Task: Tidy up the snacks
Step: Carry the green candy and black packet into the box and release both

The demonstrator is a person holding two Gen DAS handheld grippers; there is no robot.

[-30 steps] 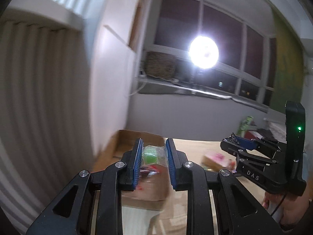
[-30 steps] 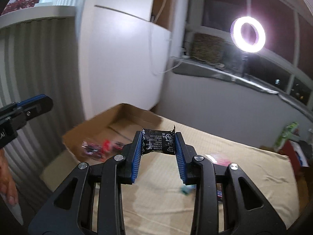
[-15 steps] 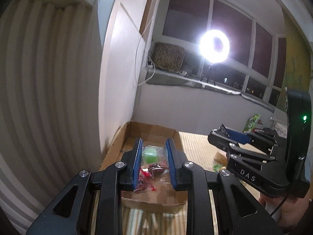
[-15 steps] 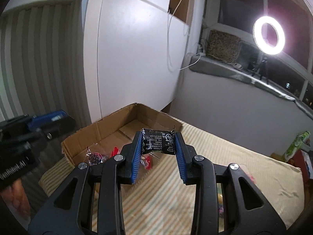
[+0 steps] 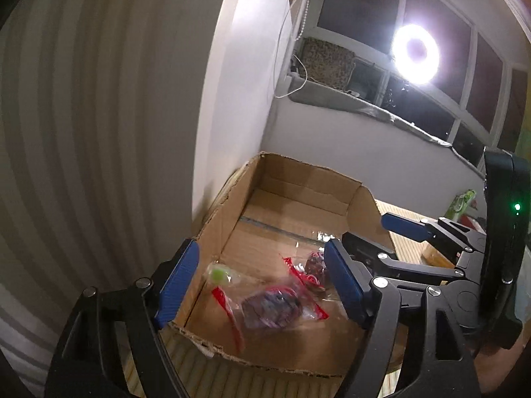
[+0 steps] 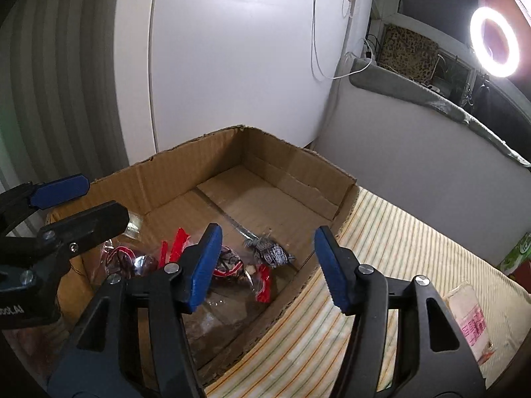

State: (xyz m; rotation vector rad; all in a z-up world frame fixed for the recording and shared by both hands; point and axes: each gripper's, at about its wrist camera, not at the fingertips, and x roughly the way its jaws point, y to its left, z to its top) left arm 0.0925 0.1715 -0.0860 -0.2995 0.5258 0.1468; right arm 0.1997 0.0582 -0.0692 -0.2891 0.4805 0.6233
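Observation:
An open cardboard box sits on a striped cloth. My left gripper is open and empty above the box's near end. Below it lies a clear packet with a green sweet, blurred, beside clear red-edged packets of dark snacks. My right gripper is open and empty over the box's right side. A small black printed packet lies on the box floor between its fingers. The red-edged packets also show in the right wrist view.
A white cabinet panel and a ribbed wall stand behind the box. A pink-printed packet lies on the striped cloth to the right. A green packet is further off. A ring light glares by the window.
Both grippers moved in over the box and opened. The green-sweet packet dropped from the left one and the black packet from the right one into the box.

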